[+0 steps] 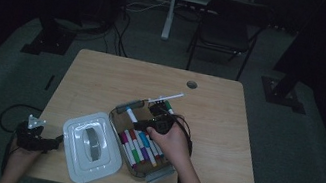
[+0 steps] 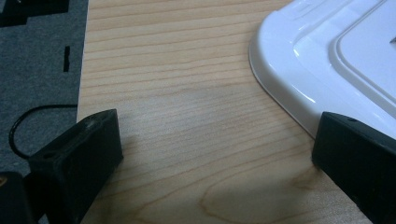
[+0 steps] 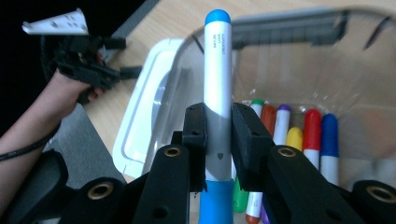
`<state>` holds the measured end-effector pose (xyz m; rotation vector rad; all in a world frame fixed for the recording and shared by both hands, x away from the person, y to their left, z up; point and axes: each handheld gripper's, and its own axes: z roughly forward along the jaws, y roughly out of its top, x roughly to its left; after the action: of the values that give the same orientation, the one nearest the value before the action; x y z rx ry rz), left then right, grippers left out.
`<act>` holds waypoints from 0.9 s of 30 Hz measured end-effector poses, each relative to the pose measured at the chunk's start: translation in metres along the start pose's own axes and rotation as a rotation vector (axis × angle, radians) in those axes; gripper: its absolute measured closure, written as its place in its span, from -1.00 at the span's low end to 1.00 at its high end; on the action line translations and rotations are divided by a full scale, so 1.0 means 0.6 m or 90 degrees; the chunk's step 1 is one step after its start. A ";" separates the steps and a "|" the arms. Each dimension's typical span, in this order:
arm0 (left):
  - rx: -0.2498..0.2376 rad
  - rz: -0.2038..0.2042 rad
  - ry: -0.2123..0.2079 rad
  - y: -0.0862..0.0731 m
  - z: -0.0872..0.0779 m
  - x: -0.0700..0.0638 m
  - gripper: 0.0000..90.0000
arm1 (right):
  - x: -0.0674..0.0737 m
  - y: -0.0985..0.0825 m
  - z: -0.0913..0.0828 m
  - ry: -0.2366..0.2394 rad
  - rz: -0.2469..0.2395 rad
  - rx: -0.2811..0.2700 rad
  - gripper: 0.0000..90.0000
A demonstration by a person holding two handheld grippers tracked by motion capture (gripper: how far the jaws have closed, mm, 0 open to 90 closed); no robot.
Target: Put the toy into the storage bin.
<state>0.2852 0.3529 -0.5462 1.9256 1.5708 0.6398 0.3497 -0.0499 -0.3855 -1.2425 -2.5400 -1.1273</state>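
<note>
A clear plastic box [image 1: 119,109] in the middle of the table holds several coloured markers [image 1: 140,148]. My right gripper [image 3: 218,126] is over the box [image 3: 299,60], shut on a white-barrelled blue marker [image 3: 218,70] that stands upright between the jaws, blue cap on top. Below it lie green, orange, purple, yellow, red and blue markers [image 3: 313,135]. The right gripper [image 1: 158,121] is above the box's far half. My left gripper [image 2: 215,135] is open over bare wood at the table's left front edge, beside the white lid [image 2: 327,60]. Nothing is between its jaws.
The white lid [image 1: 90,147] lies flat on the table [image 1: 103,76], left of the box. The left gripper [image 1: 33,137] hangs at the table's left edge. A folding chair [image 1: 228,27] and stand bases sit on the dark floor beyond. A round hole [image 1: 192,84] marks the table's far side.
</note>
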 end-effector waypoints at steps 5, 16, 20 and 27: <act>0.000 0.000 0.000 0.000 0.000 0.000 -0.95 | -0.002 -0.005 0.036 0.000 0.012 0.035 0.71; 0.000 0.000 0.000 0.000 0.000 0.000 -0.95 | 0.006 -0.009 0.093 0.006 0.011 0.094 0.71; 0.000 0.002 0.001 0.000 0.000 0.000 -0.95 | 0.007 -0.009 0.102 0.003 0.012 0.103 0.71; -0.001 -0.001 0.000 0.000 0.000 0.000 -0.95 | 0.007 -0.014 0.144 -0.029 0.004 0.155 0.71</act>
<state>0.2852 0.3528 -0.5463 1.9229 1.5719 0.6401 0.3600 0.0062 -0.4511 -1.2243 -2.6075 -0.7675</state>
